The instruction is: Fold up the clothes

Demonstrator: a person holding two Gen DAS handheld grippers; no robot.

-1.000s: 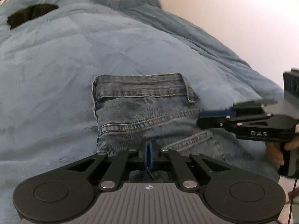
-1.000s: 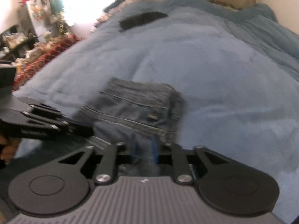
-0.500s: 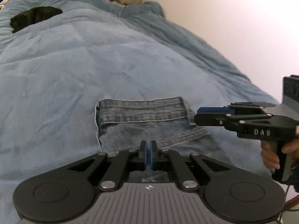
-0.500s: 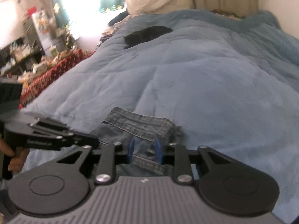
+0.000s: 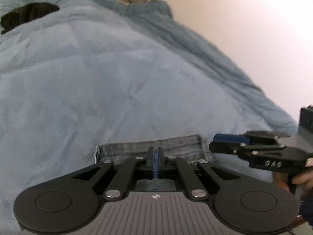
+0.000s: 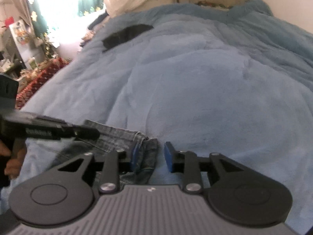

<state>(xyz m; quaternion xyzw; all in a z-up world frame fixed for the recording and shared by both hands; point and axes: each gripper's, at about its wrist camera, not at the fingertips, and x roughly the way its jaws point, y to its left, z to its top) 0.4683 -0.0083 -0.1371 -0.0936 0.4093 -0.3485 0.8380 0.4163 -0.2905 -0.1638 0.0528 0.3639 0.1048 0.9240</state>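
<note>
Folded blue jeans (image 5: 137,148) lie flat on a light blue blanket (image 5: 117,78), low in both views. My left gripper (image 5: 154,156) hangs just in front of the waistband, its blue pads pressed together with nothing visible between them. In the right wrist view my right gripper (image 6: 151,155) has its jaws opening. The bunched right corner of the jeans (image 6: 145,150) sits in the gap by the left pad, and the pads do not press it. Each gripper shows in the other's view: the right gripper (image 5: 225,139) beside the jeans' right edge, the left gripper (image 6: 88,133) over their left part.
A black garment (image 6: 127,33) lies far back on the bed, also seen as the black garment (image 5: 27,13) at the top left. A pale wall (image 5: 254,39) borders the bed's right side. Cluttered shelves and a red patterned cloth (image 6: 35,78) stand left of the bed. A person's hand (image 5: 303,180) holds the right gripper.
Both grippers have drawn back and up from the jeans, which now sit lower in both views. The right jaws went from shut on the denim corner to apart, releasing it.
</note>
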